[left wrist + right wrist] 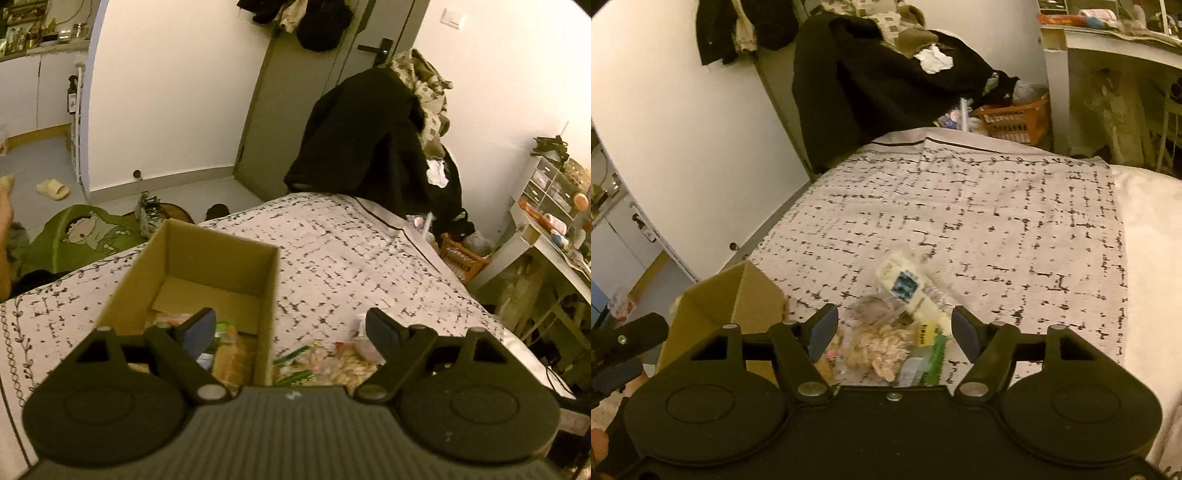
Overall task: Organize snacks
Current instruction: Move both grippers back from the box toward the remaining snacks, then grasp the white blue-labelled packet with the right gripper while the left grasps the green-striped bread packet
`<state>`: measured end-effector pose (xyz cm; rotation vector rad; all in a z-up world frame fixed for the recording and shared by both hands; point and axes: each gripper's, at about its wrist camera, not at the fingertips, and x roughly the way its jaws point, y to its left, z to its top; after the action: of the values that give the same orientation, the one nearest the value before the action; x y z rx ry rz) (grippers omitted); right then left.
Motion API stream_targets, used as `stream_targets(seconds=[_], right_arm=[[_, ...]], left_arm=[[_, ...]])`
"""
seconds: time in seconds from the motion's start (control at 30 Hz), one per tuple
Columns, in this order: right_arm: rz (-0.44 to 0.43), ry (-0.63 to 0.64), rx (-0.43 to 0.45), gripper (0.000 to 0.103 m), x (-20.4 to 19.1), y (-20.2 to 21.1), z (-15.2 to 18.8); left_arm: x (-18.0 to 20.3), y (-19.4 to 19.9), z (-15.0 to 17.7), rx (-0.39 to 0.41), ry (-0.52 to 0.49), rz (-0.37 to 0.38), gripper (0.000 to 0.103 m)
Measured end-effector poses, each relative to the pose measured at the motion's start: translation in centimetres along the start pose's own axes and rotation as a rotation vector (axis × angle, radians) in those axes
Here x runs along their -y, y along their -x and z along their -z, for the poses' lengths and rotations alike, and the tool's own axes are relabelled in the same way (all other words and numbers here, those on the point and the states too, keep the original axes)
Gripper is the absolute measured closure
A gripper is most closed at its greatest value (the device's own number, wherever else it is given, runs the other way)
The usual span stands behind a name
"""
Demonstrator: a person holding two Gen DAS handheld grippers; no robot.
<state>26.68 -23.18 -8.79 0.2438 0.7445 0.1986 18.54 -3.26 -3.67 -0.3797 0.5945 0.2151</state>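
Observation:
An open cardboard box [207,266] stands on the bed and holds several snack packets [225,350] at its near end. My left gripper [291,332] is open and empty, straddling the box's right wall. More snack packets [332,360] lie on the blanket right of the box. In the right wrist view my right gripper [892,328] is open and empty just above a pile of snacks: a clear bag of pale pieces [882,347], a cream packet with a blue label [908,291] and a green packet [936,360]. The box [727,306] is to its left.
The bed has a white blanket with black marks [979,214]. A chair heaped with dark clothes [369,136] stands at the bed's far end by a door. An orange basket [1015,118] and a white desk [1108,48] are to the right.

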Motion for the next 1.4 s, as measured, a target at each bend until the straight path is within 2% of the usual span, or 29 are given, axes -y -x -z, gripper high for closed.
stream_targets(seconds=[0.23, 0.43, 0.7, 0.83, 0.97, 1.13, 1.4], right_arm=[[0.002, -0.011, 0.025, 0.035, 1.4, 0.3, -0.9], [0.032, 0.001, 0.018, 0.032, 2.9, -0.2, -1.2], [0.046, -0.101, 0.032, 0.03, 6.4, -0.3, -1.3], [0.016, -0.1, 0.05, 0.025, 7.4, -0.2, -1.4], [-0.024, -0.182, 0.036, 0.025, 9.0, -0.6, -1.4], [-0.077, -0.141, 0.009, 0.025, 8.7, -1.3, -1.2], [-0.112, -0.122, -0.02, 0.025, 9.1, -2.2, -0.9]], left_arm=[[2.2, -0.4, 0.7, 0.003, -0.023, -0.025, 0.017], [3.6, -1.3, 1.6, -0.027, -0.027, -0.024, 0.017], [6.0, -0.9, 3.1, 0.019, -0.058, -0.019, 0.018], [6.4, -1.3, 3.7, 0.011, -0.043, -0.035, 0.018], [6.5, -1.9, 5.0, 0.011, -0.029, -0.082, 0.019], [6.7, -3.0, 6.2, -0.009, -0.035, -0.1, 0.019], [7.1, -5.8, 7.8, -0.036, -0.018, -0.122, 0.029]])
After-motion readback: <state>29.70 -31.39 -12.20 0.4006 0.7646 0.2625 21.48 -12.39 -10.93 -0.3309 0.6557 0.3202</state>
